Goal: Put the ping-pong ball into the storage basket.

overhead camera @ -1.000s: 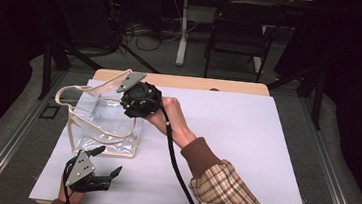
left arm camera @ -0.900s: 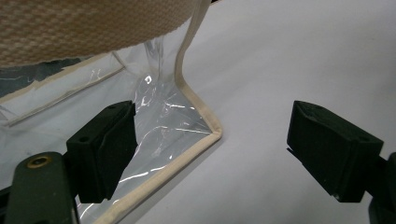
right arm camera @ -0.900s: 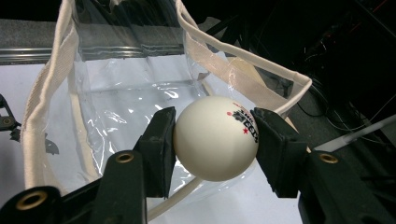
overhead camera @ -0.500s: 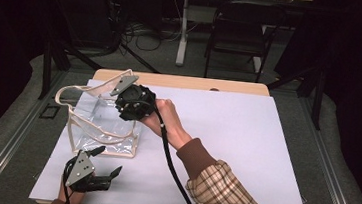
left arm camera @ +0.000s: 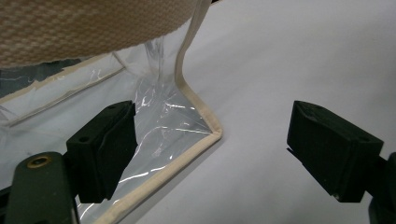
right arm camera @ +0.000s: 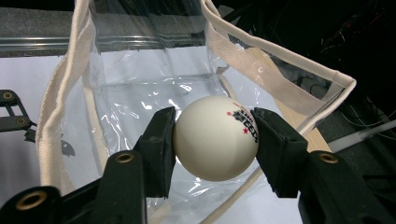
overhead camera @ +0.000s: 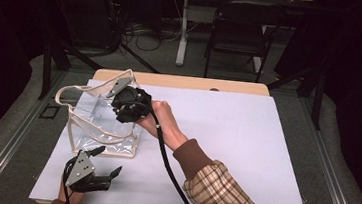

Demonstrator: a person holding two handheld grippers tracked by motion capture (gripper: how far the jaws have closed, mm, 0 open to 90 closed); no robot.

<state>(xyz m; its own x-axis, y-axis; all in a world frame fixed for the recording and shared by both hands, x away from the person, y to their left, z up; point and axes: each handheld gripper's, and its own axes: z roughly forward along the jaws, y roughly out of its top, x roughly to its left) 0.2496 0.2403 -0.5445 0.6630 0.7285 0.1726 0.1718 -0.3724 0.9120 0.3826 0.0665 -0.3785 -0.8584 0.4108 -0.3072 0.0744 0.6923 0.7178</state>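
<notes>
One white ball [right arm camera: 215, 138] clamped between right gripper [right arm camera: 212, 140] jaws, held over mouth of clear bag [overhead camera: 102, 119] on table [overhead camera: 246, 138]. Left gripper [left arm camera: 212, 140] jaws spread wide, nothing held, at bag's near corner. Risk judged: floppy rim clipped, ball bounced out.

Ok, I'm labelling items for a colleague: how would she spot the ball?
Start at the clear bag with beige trim on the white table. Above its open top, the right gripper clamps the ball: small, white, round, with red stars and dark print.
</notes>
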